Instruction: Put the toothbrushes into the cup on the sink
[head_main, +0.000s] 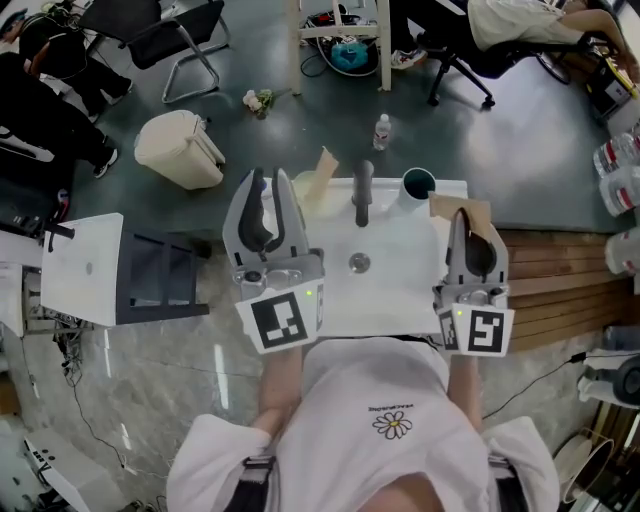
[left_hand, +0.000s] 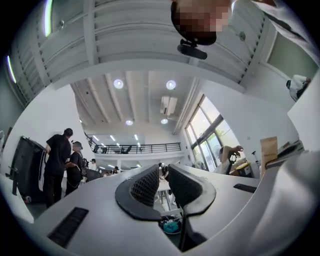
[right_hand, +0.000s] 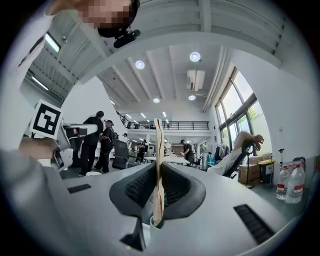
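Observation:
A white sink (head_main: 400, 290) with a dark faucet (head_main: 362, 195) lies below me in the head view. The cup (head_main: 417, 185), dark inside, stands on its back right corner. My right gripper (head_main: 468, 222) (right_hand: 158, 172) is shut on a thin brown cardboard toothbrush package (head_main: 457, 207) (right_hand: 158, 150), held upright and seen edge-on, just right of the cup. My left gripper (head_main: 269, 178) (left_hand: 162, 182) is over the sink's left side, open by a narrow gap, with nothing between the pads. A second brown package (head_main: 322, 172) shows by the sink's back left corner, beside the left jaws.
On the floor behind the sink are a beige waste bin (head_main: 180, 150) and a water bottle (head_main: 382, 130). A white table (head_main: 85, 265) stands at left, wooden boards (head_main: 560, 285) at right. Chairs and people are farther back.

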